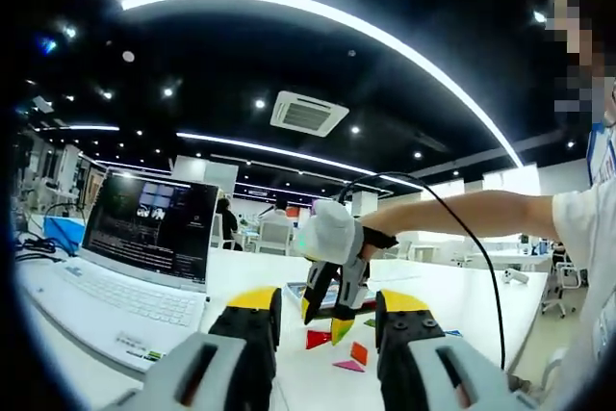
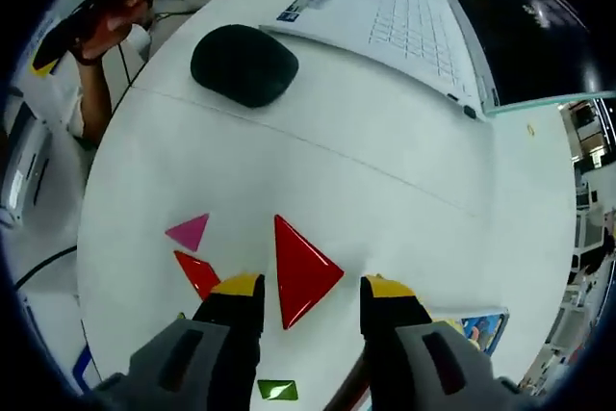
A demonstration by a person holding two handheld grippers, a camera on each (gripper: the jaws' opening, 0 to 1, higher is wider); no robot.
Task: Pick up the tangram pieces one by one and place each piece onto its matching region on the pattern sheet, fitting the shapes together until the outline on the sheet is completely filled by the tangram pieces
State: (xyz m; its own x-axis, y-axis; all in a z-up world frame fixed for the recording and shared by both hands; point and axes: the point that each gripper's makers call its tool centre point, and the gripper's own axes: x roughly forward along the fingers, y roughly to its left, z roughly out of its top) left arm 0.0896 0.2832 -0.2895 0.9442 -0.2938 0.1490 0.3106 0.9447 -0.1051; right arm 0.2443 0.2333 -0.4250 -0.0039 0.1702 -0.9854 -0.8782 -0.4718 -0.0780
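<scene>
White table (image 2: 385,190) beside laptop (image 2: 404,16) | right gripper (image 2: 313,297) spread, big red triangle (image 2: 303,271) between jaws | left gripper (image 1: 327,310) spread, idle | advice: descend straight, pinch edges | pattern sheet (image 2: 476,326) at 4 o'clock

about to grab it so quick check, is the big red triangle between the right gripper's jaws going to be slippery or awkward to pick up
Probably a little awkward: the big red triangle lies flat on the white table, so the open right gripper has only thin edges to pinch. Its glossy sheen suggests smooth plastic that may slide if pushed. It looks rigid and light, unlikely to bend or roll.
</scene>
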